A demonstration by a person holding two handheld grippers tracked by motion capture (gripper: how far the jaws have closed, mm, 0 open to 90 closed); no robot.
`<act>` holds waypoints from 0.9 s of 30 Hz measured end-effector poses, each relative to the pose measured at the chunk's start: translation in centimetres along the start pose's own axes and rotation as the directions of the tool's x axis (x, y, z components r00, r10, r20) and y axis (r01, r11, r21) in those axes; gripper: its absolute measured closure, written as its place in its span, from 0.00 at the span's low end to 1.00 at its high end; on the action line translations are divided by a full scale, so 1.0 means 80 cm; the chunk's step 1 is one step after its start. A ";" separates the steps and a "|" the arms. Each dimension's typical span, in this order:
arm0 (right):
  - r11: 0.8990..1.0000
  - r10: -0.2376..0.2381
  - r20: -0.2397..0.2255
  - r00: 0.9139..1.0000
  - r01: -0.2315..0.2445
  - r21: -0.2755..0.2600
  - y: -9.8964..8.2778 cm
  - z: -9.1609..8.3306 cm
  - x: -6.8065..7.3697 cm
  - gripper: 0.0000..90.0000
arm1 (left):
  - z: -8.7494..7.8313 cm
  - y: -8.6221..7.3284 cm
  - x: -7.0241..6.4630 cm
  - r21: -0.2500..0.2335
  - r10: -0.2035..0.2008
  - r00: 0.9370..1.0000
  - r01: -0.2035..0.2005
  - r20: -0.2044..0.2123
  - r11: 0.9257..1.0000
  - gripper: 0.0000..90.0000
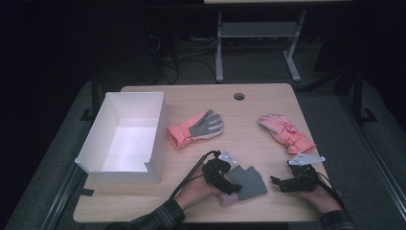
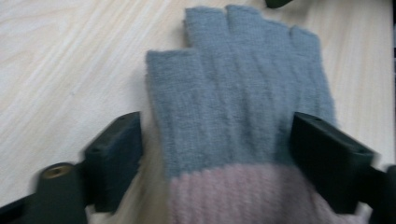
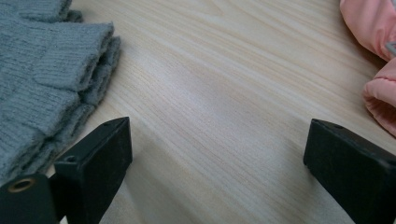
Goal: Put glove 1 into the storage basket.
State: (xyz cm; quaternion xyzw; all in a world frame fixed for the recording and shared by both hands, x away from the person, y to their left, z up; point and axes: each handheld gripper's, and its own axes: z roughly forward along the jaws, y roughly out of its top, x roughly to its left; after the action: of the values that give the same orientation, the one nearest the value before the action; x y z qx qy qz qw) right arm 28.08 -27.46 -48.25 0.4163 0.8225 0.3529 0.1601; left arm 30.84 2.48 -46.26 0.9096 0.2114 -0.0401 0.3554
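A grey knitted fingerless glove (image 1: 250,182) with a pale pink cuff lies flat near the table's front edge. My left gripper (image 1: 229,184) is open over its cuff end. In the left gripper view the two jaws stand on either side of the glove (image 2: 233,93), and the left gripper (image 2: 217,140) is low over the knit. My right gripper (image 1: 276,183) is open just right of the glove, above bare wood. The right gripper view has the right gripper (image 3: 217,144) between the grey glove (image 3: 42,70) on the left and a pink glove (image 3: 373,46) on the right.
An open white box (image 1: 158,129) stands at the table's left. A pink glove with a grey palm (image 1: 196,127) lies beside it at the centre. The padded pink glove (image 1: 286,132) lies at the right. A cable hole (image 1: 239,96) sits near the far edge.
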 end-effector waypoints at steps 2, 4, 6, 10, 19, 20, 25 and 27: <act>1.000 0.000 0.000 1.000 0.000 0.000 0.000 0.000 0.000 0.08 | 0.000 0.000 0.000 0.004 0.003 1.000 -0.003 -0.001 1.000 0.30; 1.000 0.000 0.000 1.000 0.000 0.000 0.000 0.000 0.000 0.08 | 0.000 0.001 -0.002 0.001 0.002 1.000 -0.002 -0.007 1.000 0.32; 1.000 0.000 0.000 1.000 0.000 0.000 0.000 0.000 0.000 0.08 | -0.001 0.001 -0.002 0.008 0.003 1.000 -0.003 -0.002 1.000 0.35; 1.000 0.000 0.000 1.000 0.000 0.000 0.000 0.000 0.000 0.08 | -0.001 0.001 -0.002 0.010 0.004 1.000 -0.004 0.023 1.000 0.47; 1.000 0.000 0.000 1.000 0.000 0.000 0.000 0.000 0.000 0.08 | 0.000 0.004 0.003 0.039 -0.031 0.995 0.027 0.098 0.999 0.68; 1.000 0.000 0.000 1.000 0.000 0.000 0.000 0.000 0.000 0.08 | 0.000 0.004 0.003 0.039 -0.031 0.995 0.027 0.098 0.999 0.69; 1.000 0.000 0.000 1.000 0.000 0.000 0.000 0.000 0.000 0.08 | 0.001 0.007 0.007 0.061 -0.040 0.990 0.032 0.134 0.998 0.75; 1.000 0.000 0.000 1.000 0.000 0.000 0.000 0.000 0.000 0.08 | 0.000 0.008 0.008 0.063 -0.036 0.990 0.028 0.138 0.998 0.76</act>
State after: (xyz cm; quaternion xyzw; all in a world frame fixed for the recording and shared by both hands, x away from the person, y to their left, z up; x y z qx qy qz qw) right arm 28.08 -27.46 -48.25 0.4164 0.8225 0.3529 0.1600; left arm 31.66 2.28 -45.98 0.9116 0.1994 -0.1155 0.3404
